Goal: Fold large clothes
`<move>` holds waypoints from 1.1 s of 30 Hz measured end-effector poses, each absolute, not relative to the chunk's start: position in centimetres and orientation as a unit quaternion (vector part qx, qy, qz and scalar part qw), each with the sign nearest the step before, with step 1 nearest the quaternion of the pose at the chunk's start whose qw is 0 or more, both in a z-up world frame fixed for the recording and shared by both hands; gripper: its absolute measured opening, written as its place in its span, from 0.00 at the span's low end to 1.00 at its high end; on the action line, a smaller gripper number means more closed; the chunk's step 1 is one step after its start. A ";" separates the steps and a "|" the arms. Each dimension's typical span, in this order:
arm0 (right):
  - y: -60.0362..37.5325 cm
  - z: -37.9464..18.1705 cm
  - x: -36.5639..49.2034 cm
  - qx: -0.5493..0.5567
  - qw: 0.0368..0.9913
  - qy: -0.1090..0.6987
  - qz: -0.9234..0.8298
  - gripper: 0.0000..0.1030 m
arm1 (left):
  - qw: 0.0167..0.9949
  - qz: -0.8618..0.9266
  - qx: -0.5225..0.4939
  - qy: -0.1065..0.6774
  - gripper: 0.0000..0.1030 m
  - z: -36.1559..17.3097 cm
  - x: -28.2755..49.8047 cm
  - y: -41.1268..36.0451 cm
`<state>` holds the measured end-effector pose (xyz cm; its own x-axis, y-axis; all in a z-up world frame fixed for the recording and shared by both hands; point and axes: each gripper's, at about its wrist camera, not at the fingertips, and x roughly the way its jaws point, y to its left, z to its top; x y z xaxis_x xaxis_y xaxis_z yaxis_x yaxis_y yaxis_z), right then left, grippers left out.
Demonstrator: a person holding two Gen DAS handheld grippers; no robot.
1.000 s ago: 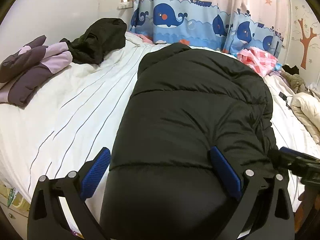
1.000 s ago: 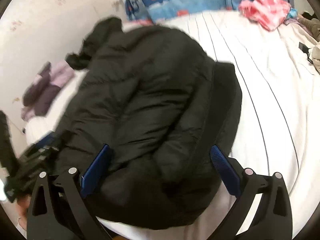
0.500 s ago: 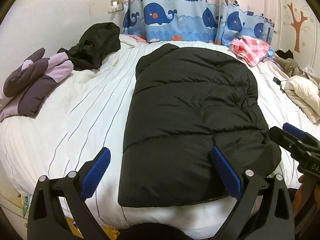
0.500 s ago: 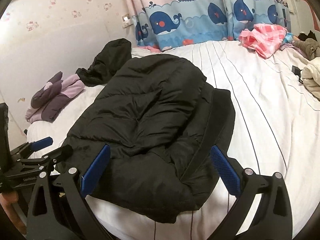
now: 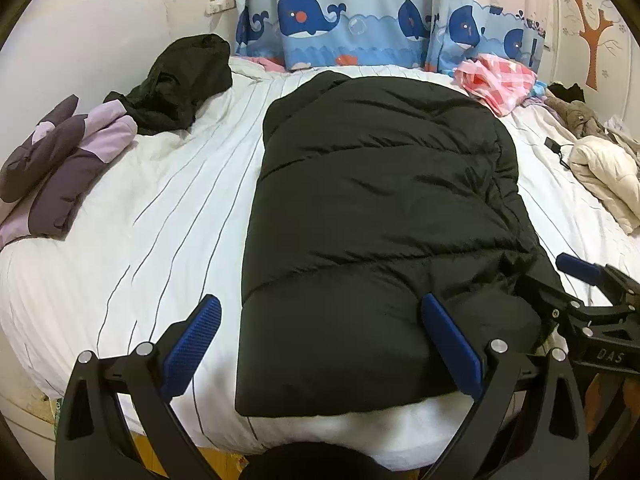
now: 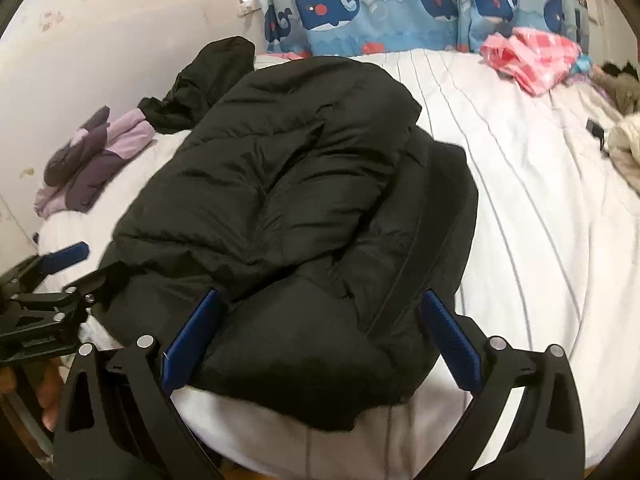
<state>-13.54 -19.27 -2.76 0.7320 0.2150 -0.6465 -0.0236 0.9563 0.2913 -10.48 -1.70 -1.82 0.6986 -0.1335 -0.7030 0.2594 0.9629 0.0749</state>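
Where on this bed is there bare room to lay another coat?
Bare striped sheet lies between the black puffer jacket and the purple jacket, and between the puffer and the cream coat. The far corners are crowded: black garment, pink checked cloth.

Soft, even indoor light, with no hard shadows or glare. Both fisheye views bend strongly and darken at the corners. The right wrist view is slightly motion-blurred; the left is sharp.

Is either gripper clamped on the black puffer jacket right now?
No: the left gripper and right gripper both hang open over the black puffer jacket.
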 end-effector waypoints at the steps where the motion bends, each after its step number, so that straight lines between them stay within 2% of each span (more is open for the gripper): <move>1: -19.2 -2.7 -13.9 0.141 0.920 0.360 0.065 0.94 | 0.917 -0.108 0.085 0.375 0.93 -1.7 -10.7 -1.7; 5: -19.2 -2.2 -15.2 0.167 0.915 0.362 0.060 0.94 | 0.914 -0.109 0.089 0.379 0.93 -1.6 -11.4 -1.5; 33: -15.4 0.9 -16.9 0.115 0.913 0.389 0.047 0.94 | 0.922 -0.090 0.085 0.367 0.93 -0.2 -13.5 0.2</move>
<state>-16.89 -15.44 0.86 0.6921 0.1759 -0.7000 0.0031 0.9691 0.2466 -13.50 0.17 -0.16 0.7142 -0.1040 -0.6922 0.2281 0.9695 0.0897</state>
